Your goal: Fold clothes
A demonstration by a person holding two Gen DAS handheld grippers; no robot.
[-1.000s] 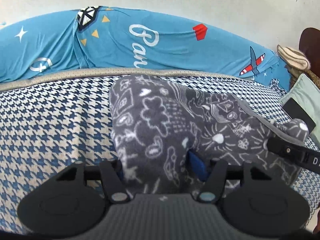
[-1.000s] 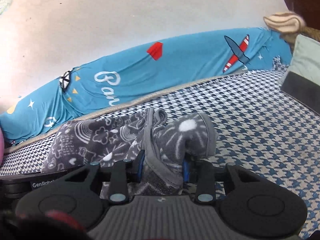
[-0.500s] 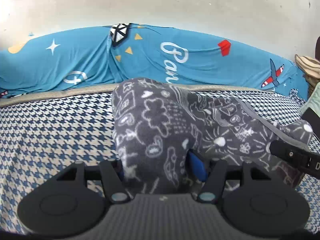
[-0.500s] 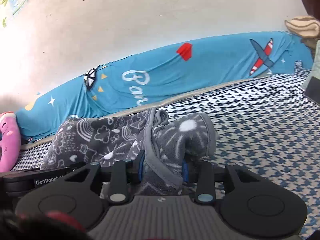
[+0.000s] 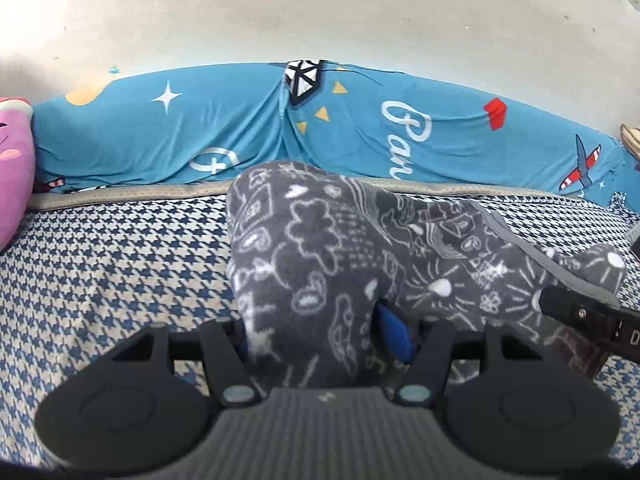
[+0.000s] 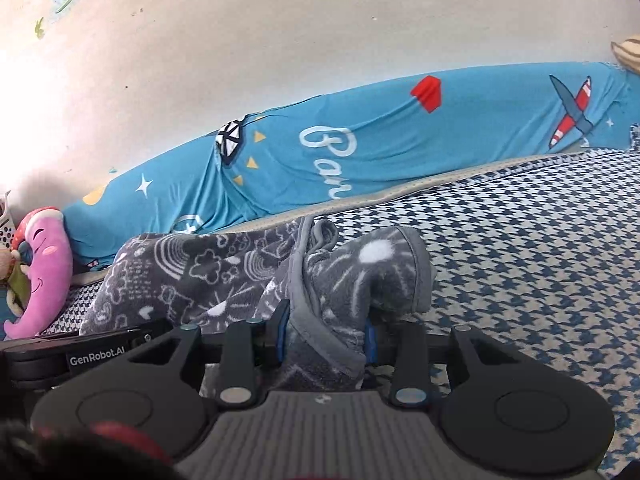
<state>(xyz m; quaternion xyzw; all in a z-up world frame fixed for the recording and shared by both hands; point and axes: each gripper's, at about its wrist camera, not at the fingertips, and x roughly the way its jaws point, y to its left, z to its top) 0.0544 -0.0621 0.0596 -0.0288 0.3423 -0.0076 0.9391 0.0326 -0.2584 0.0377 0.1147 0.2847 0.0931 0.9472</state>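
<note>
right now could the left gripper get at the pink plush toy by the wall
Probably not as things stand: the left gripper is shut on the grey fleece garment, which the right gripper also grips. The pink plush toy lies off to its left.

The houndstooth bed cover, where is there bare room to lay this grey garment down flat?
Bare houndstooth cover lies open right of the grey fleece garment, up to the blue sheet. Another bare patch sits left of the garment, bordered by the pink plush. The middle is crowded: left gripper and right gripper both clamp bunched fleece.
</note>
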